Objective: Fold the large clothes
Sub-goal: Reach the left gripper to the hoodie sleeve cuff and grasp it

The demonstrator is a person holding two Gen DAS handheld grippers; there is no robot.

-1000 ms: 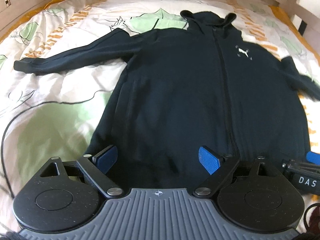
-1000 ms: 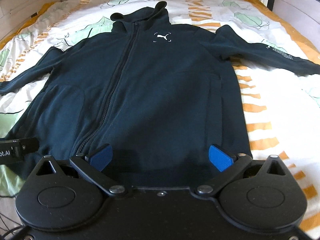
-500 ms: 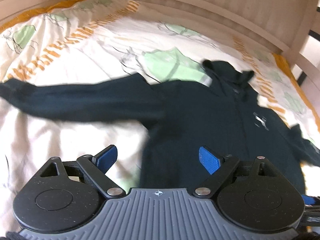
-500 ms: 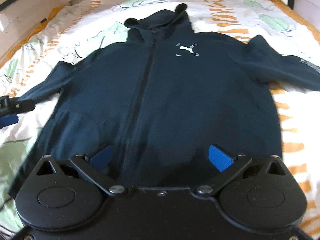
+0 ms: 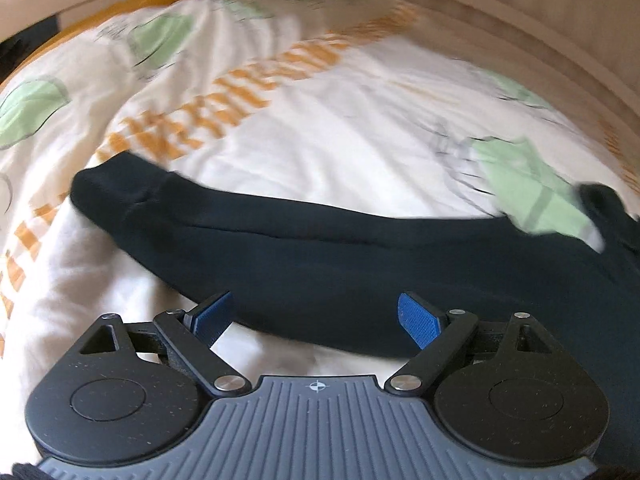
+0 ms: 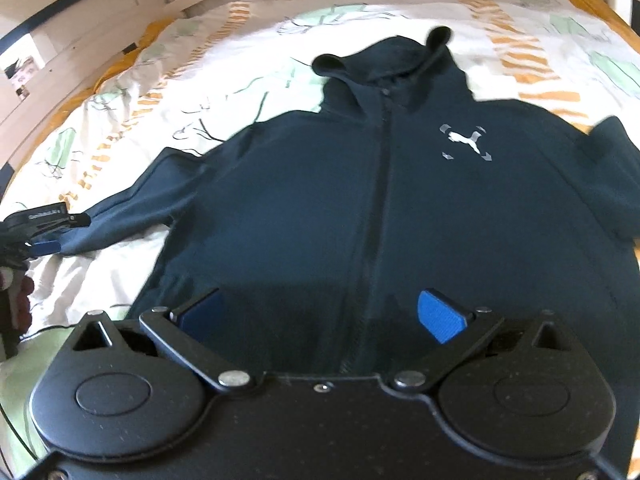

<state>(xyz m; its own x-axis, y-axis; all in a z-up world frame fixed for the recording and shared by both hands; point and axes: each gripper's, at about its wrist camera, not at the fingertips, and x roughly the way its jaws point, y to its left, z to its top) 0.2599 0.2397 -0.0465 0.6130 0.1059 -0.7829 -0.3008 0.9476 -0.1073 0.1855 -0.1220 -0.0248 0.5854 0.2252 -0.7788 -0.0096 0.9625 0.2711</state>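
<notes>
You've swung the left gripper [image 5: 316,318] off the hoodie [image 6: 400,216] body and out over its sleeve [image 5: 280,252]; the cuff [image 5: 108,192] now sits up-left of your fingers [image 5: 418,320], chest logo gone from that view. Right gripper [image 6: 320,316] has slid left and forward: zipper [image 6: 374,216] now runs between its fingers, far sleeve mostly cut off. Left gripper now shows at that view's left edge, by the sleeve

One dark hoodie [image 6: 360,208] lies spread on the one bedspread [image 6: 132,120]; two sleeves show, one [image 5: 280,256] toward the bedspread's left edge, one [image 6: 608,168] toward its right; two grippers, left [image 5: 318,320] and right [image 6: 320,316], each with two blue pads.
</notes>
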